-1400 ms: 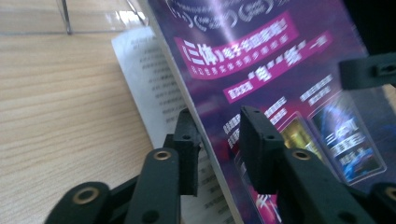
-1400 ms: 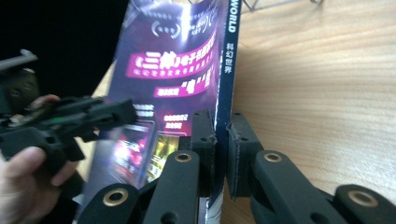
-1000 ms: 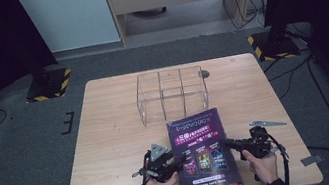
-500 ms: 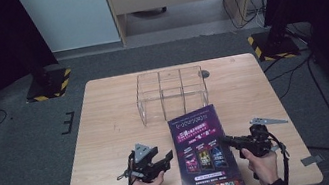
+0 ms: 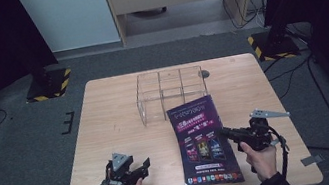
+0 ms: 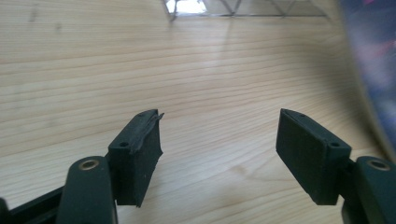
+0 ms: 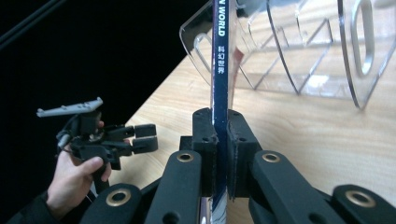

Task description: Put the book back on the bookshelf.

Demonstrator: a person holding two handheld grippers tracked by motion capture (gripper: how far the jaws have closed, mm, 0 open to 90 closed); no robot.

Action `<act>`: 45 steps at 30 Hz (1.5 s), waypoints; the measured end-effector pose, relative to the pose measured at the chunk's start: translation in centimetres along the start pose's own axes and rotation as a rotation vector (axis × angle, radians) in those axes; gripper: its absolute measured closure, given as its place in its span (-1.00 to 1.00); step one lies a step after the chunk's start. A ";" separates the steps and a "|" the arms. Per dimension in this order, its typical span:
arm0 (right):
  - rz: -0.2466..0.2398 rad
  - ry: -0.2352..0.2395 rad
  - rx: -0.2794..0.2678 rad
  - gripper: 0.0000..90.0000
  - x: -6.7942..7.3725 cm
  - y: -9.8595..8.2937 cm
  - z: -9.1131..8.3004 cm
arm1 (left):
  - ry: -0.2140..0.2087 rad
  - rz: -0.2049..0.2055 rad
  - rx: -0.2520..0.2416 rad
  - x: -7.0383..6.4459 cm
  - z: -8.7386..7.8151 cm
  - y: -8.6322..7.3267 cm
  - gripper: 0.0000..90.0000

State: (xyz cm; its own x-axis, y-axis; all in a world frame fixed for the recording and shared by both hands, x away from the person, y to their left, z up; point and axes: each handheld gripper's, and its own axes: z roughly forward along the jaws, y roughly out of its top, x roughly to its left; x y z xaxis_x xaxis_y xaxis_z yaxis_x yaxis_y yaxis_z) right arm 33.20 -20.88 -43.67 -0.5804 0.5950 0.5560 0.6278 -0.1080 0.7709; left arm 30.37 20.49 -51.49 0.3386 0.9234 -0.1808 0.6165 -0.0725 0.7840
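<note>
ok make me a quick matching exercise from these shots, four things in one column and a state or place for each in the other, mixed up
Things:
1. left gripper
2. right gripper
3. magazine
4. clear divided rack

States or places:
A. standing at the far middle of the table
B. open over bare wood
C. purple cover, clamped by its edge
D. shut on something thin

Pairs: 1-B, 2-D, 3-C, 4-A

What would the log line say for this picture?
right gripper: shut on magazine spine | left gripper: open, empty | clear rack: behind magazine

High view overhead facing forward across the table (image 5: 105,112), gripper views low and close, all sharing the clear rack (image 5: 171,94).
</note>
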 end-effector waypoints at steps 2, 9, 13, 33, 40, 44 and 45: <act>-0.010 0.004 -0.012 0.89 0.3 0.4 -0.1 | 0.030 0.009 0.010 0.6 -0.1 -0.2 -0.37; -0.036 0.005 -0.046 0.89 1.2 1.6 -0.5 | 0.095 0.022 0.039 1.6 0.2 -0.7 -0.42; -0.056 0.009 -0.073 0.89 1.9 2.5 -0.8 | 0.124 0.042 0.051 1.8 0.3 -0.8 -0.43; -0.135 -0.048 -0.208 0.89 3.8 6.3 -3.1 | 0.182 0.083 0.092 2.0 1.1 -1.1 -0.50; -0.167 -0.081 -0.260 0.89 4.5 7.5 -3.2 | 0.187 0.085 0.094 2.0 1.2 -1.1 -0.54; -0.185 -0.102 -0.291 0.89 4.7 8.2 -3.1 | 0.189 0.082 0.095 2.1 1.3 -1.1 -0.57; -0.185 -0.102 -0.291 0.89 4.7 8.2 -3.1 | 0.188 0.084 0.098 2.1 1.3 -1.0 -0.57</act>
State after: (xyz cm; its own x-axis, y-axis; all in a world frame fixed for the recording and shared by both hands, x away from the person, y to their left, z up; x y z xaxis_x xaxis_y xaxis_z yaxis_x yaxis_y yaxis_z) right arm 33.97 -21.46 -33.78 -0.6064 0.7004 0.3764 0.3342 -0.2050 0.9199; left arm 31.34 22.03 -53.45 0.2585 0.9660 0.0039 0.6611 -0.1798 0.7284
